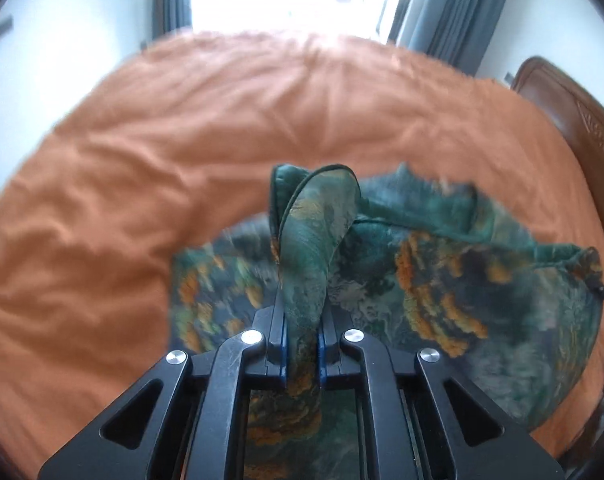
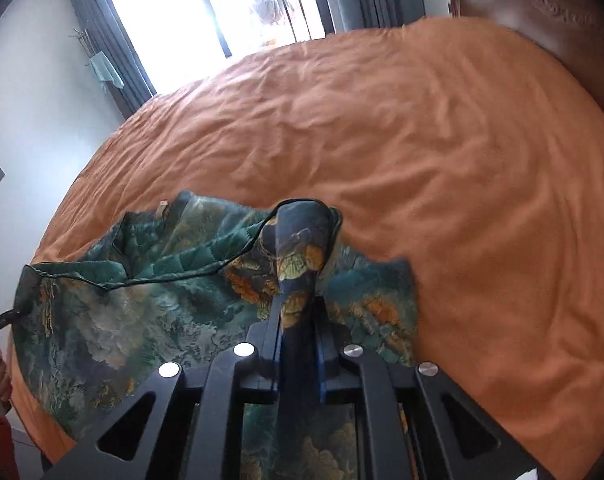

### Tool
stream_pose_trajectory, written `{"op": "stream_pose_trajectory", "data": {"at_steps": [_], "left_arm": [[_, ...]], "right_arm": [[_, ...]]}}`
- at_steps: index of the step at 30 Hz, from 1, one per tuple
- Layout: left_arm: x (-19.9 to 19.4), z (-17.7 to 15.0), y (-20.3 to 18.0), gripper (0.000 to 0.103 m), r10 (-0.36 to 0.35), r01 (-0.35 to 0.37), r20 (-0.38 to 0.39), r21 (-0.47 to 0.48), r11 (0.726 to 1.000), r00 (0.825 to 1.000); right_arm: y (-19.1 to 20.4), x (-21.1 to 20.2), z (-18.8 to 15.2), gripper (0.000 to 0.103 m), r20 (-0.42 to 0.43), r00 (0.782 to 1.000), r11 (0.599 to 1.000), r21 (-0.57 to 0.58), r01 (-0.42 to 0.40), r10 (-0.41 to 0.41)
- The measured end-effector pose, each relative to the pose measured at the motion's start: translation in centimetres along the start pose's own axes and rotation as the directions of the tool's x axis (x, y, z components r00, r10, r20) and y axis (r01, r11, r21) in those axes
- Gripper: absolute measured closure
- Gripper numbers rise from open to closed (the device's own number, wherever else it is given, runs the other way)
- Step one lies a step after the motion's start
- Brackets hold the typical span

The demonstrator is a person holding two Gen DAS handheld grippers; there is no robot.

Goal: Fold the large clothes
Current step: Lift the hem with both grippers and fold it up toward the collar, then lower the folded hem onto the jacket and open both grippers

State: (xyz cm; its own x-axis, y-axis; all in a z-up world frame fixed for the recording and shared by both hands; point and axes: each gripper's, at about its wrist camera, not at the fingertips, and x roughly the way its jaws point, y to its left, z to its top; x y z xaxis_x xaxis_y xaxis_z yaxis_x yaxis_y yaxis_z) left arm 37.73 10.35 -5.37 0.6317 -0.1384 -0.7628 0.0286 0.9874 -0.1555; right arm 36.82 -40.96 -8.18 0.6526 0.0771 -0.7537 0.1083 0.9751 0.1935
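Garment (image 1: 442,280) of green and orange print lay on the orange bedspread (image 1: 182,140) ahead of us; our left gripper (image 1: 302,320) and right gripper (image 2: 298,312) each clenched a fold of it

Hidden by pinched folds of the green patterned garment (image 1: 442,280): pad faces of the left gripper (image 1: 302,320) and the right gripper (image 2: 300,320). Smeared by blur left of the left tongs. Cut off below both.
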Motion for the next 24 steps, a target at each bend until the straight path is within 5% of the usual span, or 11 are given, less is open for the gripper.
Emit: {"op": "stream_pose_trajectory", "data": {"at_steps": [2, 5, 9, 14, 24], "left_arm": [[-2.4, 1.5, -1.1, 0.095, 0.011, -0.016, 0.108, 0.047, 0.999, 0.994], [-2.8, 3.2, -3.4, 0.095, 0.104, -0.133, 0.238, 0.111, 0.985, 0.966], [2.1, 3.6, -4.4, 0.094, 0.210, -0.256, 0.292, 0.129, 0.958, 0.933], [11.5, -0.7, -1.5, 0.091, 0.254, -0.268, 0.120, 0.118, 0.956, 0.960], [13.6, -3.0, 1.2, 0.087, 0.117, -0.116, 0.141, -0.016, 0.993, 0.983]], "right_arm": [[0.7, -2.1, 1.7, 0.091, 0.092, 0.996, 0.999, -0.030, 0.013, -0.010], [1.9, -2.9, 4.0, 0.091, 0.206, 0.977, 0.997, -0.027, 0.066, -0.059], [2.8, 0.3, 4.8, 0.091, 0.267, 0.950, 0.984, -0.034, 0.175, -0.160], [2.1, 9.9, 1.6, 0.090, 0.106, 0.964, 0.962, -0.101, 0.253, -0.242], [-0.3, 14.1, -1.5, 0.085, 0.105, 0.990, 0.995, -0.013, 0.095, -0.093]]}}
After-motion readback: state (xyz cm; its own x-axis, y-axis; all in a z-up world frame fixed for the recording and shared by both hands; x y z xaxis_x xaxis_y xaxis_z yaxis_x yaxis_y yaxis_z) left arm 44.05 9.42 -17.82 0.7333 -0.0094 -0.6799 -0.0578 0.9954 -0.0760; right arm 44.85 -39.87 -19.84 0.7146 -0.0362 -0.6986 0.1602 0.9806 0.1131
